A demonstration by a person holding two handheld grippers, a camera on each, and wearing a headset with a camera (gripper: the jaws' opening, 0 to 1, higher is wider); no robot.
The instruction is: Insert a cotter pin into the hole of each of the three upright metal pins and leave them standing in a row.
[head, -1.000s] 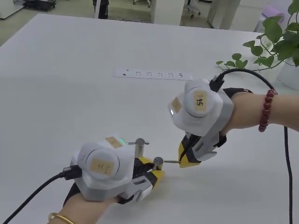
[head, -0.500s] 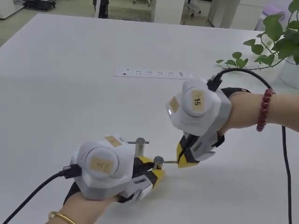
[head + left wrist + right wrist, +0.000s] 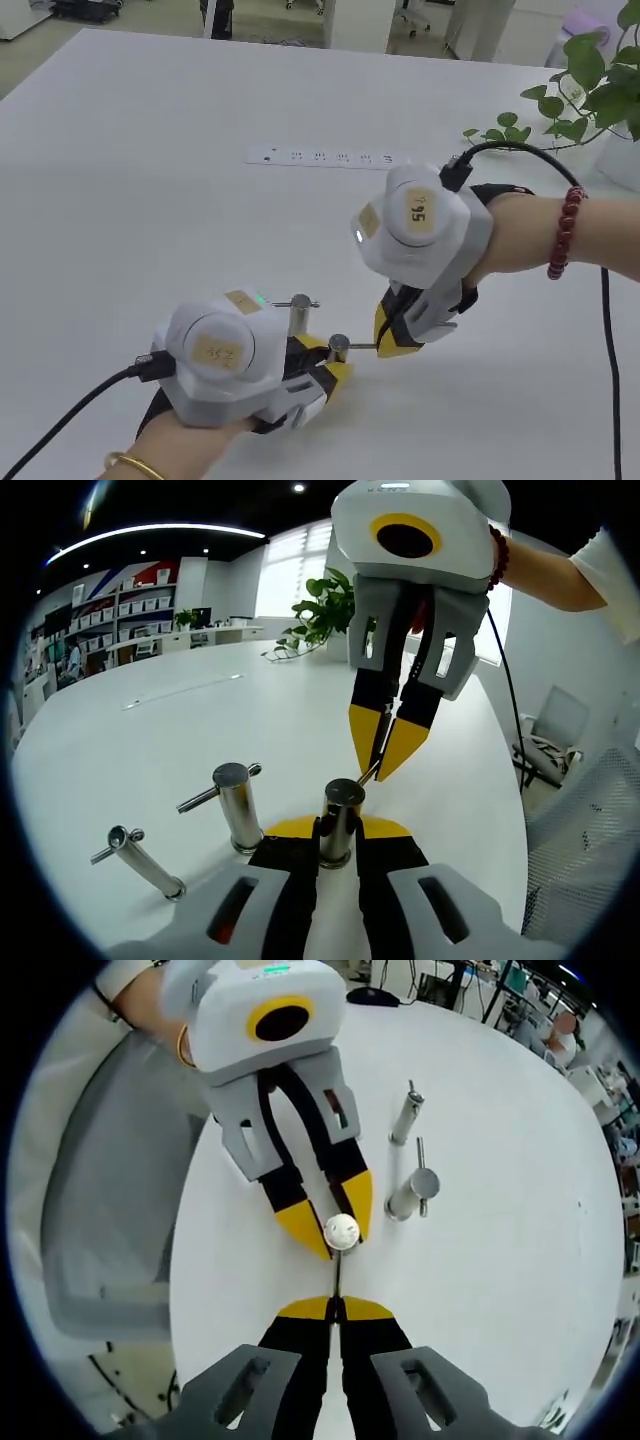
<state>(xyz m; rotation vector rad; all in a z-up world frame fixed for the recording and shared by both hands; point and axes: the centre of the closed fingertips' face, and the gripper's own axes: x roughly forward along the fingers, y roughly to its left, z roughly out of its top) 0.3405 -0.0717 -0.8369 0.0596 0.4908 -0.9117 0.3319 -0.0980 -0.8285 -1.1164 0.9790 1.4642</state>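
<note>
- The left gripper has its fingers clamped on a short metal pin. The pin stands upright on the white table, with its round head just above the yellow fingertips.
- The right gripper has its fingers pressed together on a thin cotter pin, which sticks straight out past the fingertips.
- The two grippers face each other tip to tip. The free end of the cotter pin meets the head of the held metal pin, between the left gripper's fingertips. Whether it has gone into the hole cannot be told.
- Just to the left of the left gripper's fingers, a second metal pin stands upright with a second cotter pin passed through its head.
- Farther out on that same side is a third metal pin, with a third cotter pin through its top. It looks tilted in the left gripper view, but the curved lens makes that unsure.
- Well beyond both sets of fingers, a power strip lies flat on the table.
- A leafy plant stands near the far edge, behind the right gripper.
- A red bead bracelet sits on the wrist behind the right gripper.
</note>
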